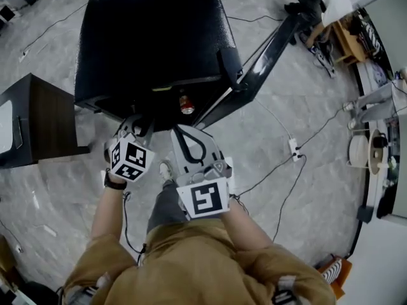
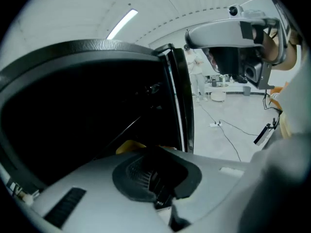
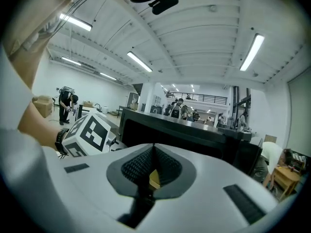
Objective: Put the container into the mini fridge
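Both closed: left tongs [image 2: 154, 155] sit just before the yellow container [image 2: 127, 146], right tongs [image 3: 153, 152] alongside.

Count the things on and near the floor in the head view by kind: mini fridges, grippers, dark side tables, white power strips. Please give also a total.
Mini fridge: 1
Grippers: 2, the left gripper and the right gripper
Dark side table: 1
White power strip: 1
Total: 5
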Motion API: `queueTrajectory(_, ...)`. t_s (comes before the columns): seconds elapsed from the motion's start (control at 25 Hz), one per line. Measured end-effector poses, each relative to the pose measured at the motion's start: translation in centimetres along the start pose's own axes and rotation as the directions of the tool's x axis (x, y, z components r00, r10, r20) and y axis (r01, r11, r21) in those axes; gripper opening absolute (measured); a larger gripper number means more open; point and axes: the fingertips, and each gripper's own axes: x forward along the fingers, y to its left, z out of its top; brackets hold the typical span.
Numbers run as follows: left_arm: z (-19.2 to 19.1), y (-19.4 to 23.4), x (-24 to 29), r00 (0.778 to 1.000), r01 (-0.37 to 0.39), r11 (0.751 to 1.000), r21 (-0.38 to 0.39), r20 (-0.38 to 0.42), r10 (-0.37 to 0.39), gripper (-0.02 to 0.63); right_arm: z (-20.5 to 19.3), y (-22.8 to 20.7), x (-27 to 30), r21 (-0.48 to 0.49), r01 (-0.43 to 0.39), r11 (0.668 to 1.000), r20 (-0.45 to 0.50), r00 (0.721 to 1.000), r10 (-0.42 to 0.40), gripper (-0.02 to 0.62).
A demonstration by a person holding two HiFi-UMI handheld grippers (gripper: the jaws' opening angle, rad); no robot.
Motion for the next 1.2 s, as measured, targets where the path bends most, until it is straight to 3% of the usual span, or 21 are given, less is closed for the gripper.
queueTrajectory(0.52, 6.4, -1.1, -10.3, 0.987, -0.068, 0.987, -0.143, 0.134, 0.087, 0.002, 6.3, 1.2, -4.6, -0.031, -0.018, 0.999, 0.096, 0.995, 0.021, 0.002)
queueTrajectory(0.68, 7.0, -1.1, -13.4, 0.978, -0.099, 0.974, -0.205, 0.16, 0.133, 0.002, 8.1, 0.8, -6.0, -0.05, -0.01, 0.999, 0.123, 0.992, 0.016, 0.002)
queueTrajectory(0.88, 7.7, -0.9, -17.1, 0.972, -0.118, 0.966, -0.229, 0.173, 0.16, 0.002, 10.4, 0.4, -7.2, -0.057, -0.001, 0.998, 0.165, 0.986, 0.01, 0.002)
queueTrajectory(1.2, 10.7, -0.4, -22.5, 0.936, -0.166, 0.951, -0.26, 0.262, 0.235, 0.002, 14.0, 0.0, -9.0, -0.057, -0.012, 0.998, 0.241, 0.97, 0.025, 0.002)
